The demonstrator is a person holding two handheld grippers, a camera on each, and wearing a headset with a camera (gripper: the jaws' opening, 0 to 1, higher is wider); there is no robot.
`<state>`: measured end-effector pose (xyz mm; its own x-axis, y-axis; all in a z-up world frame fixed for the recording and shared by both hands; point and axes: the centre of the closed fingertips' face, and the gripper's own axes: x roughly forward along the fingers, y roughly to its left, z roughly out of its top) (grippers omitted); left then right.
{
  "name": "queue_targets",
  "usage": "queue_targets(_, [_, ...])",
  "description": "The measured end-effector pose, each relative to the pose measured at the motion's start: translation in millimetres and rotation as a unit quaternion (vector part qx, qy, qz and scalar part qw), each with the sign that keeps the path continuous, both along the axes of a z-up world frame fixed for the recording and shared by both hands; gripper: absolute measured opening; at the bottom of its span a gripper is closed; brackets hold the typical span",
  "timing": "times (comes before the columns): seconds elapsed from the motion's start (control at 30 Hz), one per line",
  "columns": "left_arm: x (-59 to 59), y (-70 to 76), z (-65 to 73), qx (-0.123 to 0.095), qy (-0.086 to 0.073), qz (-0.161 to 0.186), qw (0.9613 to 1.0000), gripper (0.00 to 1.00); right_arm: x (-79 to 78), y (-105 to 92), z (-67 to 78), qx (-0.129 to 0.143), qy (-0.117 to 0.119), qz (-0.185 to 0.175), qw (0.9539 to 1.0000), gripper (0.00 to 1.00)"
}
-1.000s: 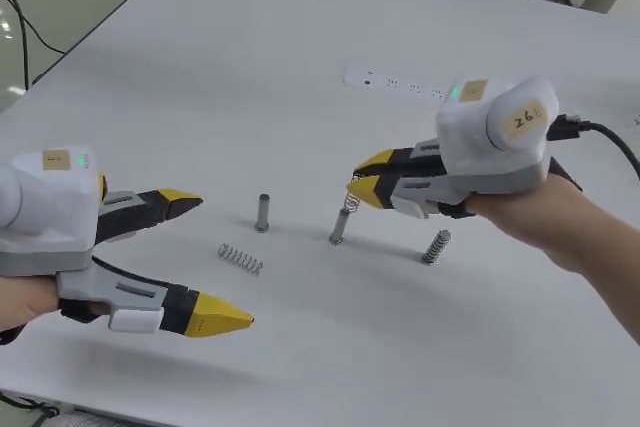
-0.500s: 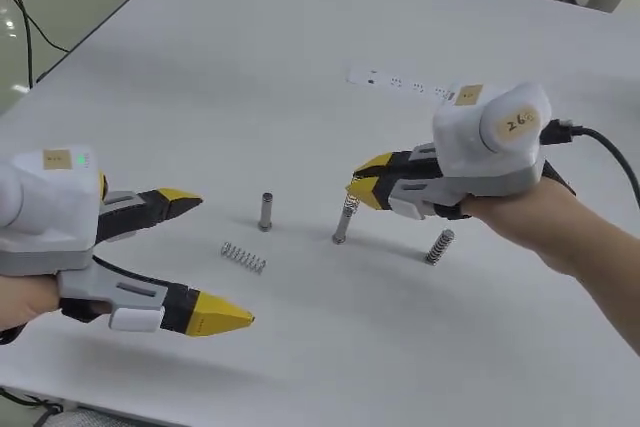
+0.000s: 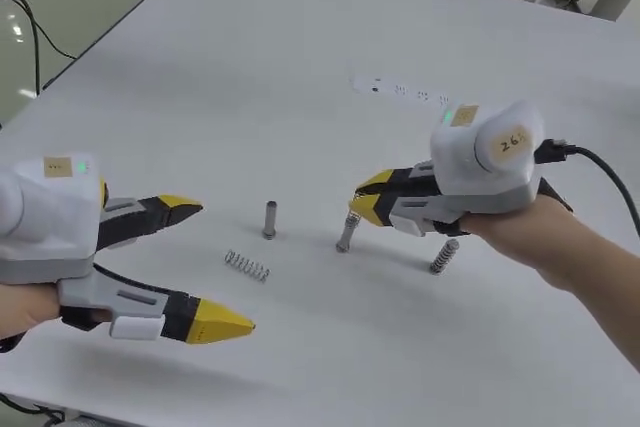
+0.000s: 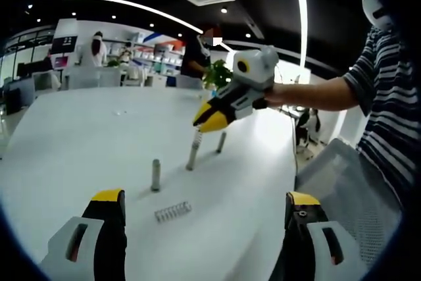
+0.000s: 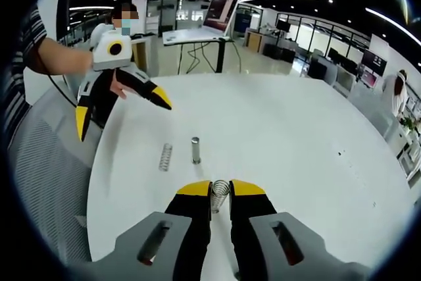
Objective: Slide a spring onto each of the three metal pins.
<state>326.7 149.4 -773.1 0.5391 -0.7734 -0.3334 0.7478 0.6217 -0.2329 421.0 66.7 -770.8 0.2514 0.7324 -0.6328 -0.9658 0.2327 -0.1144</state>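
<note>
On the white table point(image 3: 300, 67) stand three metal pins. The left pin point(image 3: 270, 219) point(image 4: 156, 174) point(image 5: 195, 150) is bare. My right gripper point(image 3: 362, 199) point(image 5: 221, 190) is shut on a spring point(image 5: 220, 192), held over the top of the leaning middle pin point(image 3: 345, 234) point(image 4: 193, 153). The right pin point(image 3: 443, 255) point(image 4: 222, 141) carries a spring. A loose spring point(image 3: 245, 265) point(image 4: 172, 212) point(image 5: 166, 156) lies flat in front of the bare pin. My left gripper point(image 3: 225, 267) point(image 4: 205, 197) hangs open near the table's front left, short of the loose spring, holding nothing.
A white power strip point(image 3: 405, 92) lies further back on the table. A black cable point(image 3: 600, 162) trails from the right gripper. The table's left edge point(image 3: 110, 32) runs diagonally, with floor beyond. People and desks stand in the far background.
The right gripper has come down a little with its spring, onto the top of the middle pin. The left gripper has stayed put. The head camera has shifted slightly.
</note>
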Motion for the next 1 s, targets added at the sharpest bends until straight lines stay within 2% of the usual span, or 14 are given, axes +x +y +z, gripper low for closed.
queue_targets(0.2, [-0.4, 2.0, -1.0, 0.002, 0.002, 0.001, 1.0, 0.98, 0.9, -0.8, -13.6, -0.012, 0.006, -0.002, 0.9999, 0.07])
queue_targets(0.43, [-0.3, 1.4, -0.2, 0.0, 0.002, 0.001, 1.0, 0.98, -0.8, -0.6, -28.5, -0.045, 0.001, 0.013, 0.9989, 0.07])
queue_targets(0.8, [-2.9, 0.0, -0.8, -0.002, 0.003, 0.001, 1.0, 0.98, -0.6, -4.3, -51.3, -0.068, 0.022, 0.004, 0.9975, 0.08])
queue_targets(0.87, [-3.3, 0.4, -1.4, -0.002, 0.004, 0.001, 1.0, 0.98, 0.8, -3.1, -49.1, -0.056, 0.029, -0.005, 0.998, 0.08])
queue_targets(1.0, [-3.6, 0.6, -1.8, -0.003, 0.004, 0.003, 1.0, 0.98, 0.1, -2.8, -48.9, -0.056, 0.028, -0.003, 0.998, 0.08])
